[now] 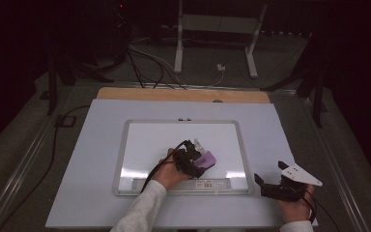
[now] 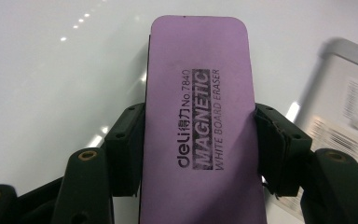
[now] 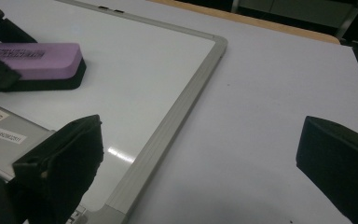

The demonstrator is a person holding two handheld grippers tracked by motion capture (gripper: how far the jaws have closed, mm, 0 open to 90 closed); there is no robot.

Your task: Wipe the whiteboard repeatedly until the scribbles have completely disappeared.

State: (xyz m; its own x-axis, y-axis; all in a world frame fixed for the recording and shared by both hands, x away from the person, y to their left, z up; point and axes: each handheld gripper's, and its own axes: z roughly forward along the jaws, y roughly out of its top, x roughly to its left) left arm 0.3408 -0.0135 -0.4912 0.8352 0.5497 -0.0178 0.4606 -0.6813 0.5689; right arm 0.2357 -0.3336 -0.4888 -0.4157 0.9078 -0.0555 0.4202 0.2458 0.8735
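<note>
- Holding, high view: my left gripper pinches the purple eraser on the whiteboard, near its lower edge; my right gripper rests by the table's lower right corner.
- Left gripper view: both jaws clamp the eraser's long sides.
- Right gripper view: jaws spread wide, empty, beside the whiteboard's frame.

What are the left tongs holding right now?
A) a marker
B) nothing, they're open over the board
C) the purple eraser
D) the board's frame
C: in the left gripper view the left tongs are clamped on both long sides of the purple eraser, which sits on the whiteboard.
</note>
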